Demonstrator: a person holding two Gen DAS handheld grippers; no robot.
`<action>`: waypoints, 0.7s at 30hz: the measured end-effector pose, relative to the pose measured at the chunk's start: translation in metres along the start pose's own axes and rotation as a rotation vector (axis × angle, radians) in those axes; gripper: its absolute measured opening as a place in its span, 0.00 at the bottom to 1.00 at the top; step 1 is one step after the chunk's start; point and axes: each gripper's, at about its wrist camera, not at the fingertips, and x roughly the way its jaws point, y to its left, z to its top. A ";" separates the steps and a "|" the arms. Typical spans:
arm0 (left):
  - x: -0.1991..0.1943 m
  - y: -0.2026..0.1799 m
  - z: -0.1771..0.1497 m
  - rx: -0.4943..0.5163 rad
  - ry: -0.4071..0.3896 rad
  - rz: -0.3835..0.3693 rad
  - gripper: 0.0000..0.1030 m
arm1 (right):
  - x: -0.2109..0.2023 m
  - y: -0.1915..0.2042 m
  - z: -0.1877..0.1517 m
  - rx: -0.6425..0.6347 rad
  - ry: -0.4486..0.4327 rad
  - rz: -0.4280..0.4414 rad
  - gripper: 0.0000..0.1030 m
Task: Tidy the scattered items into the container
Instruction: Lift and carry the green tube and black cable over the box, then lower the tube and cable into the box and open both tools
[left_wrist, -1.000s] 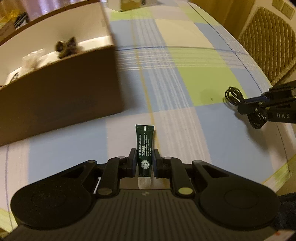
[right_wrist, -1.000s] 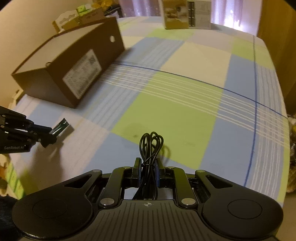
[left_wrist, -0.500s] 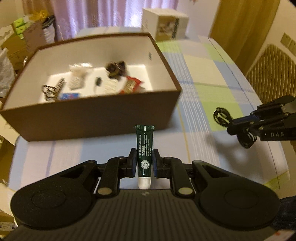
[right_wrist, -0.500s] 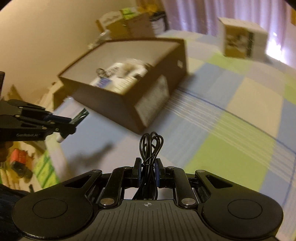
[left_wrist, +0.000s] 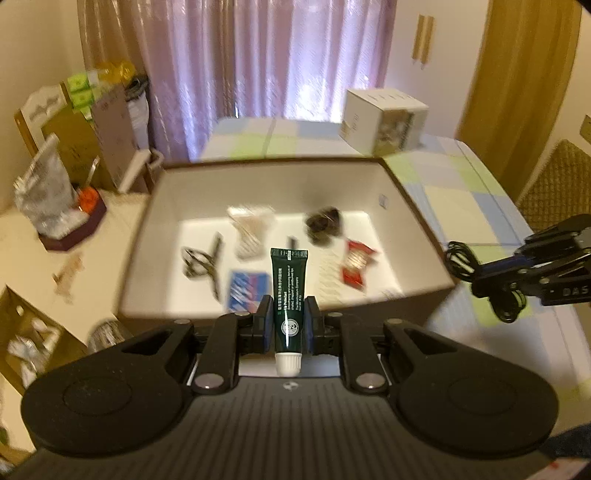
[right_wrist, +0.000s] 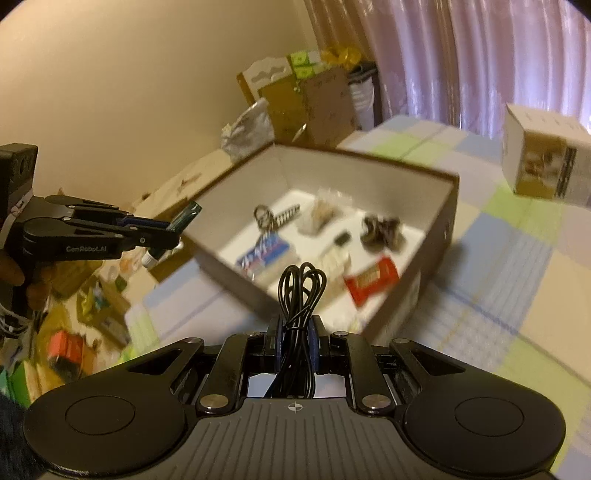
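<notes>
The dark green tube (left_wrist: 288, 295) stands upright between the left gripper's (left_wrist: 288, 323) 2 jaws, clamped at its lower body, white cap nearest the camera, above the open cardboard box (left_wrist: 421, 218). The right gripper (right_wrist: 294, 338) pinches a coiled black cable (right_wrist: 301, 295), loops projecting forward, near the box's front corner.
</notes>
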 end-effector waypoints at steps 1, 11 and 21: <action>0.002 0.008 0.006 0.002 -0.007 0.006 0.12 | 0.004 0.001 0.007 -0.001 -0.007 -0.010 0.11; 0.058 0.065 0.046 0.010 0.018 0.034 0.13 | 0.057 -0.010 0.050 0.056 0.021 -0.136 0.11; 0.121 0.088 0.038 -0.009 0.193 0.043 0.12 | 0.090 -0.027 0.049 0.069 0.109 -0.220 0.11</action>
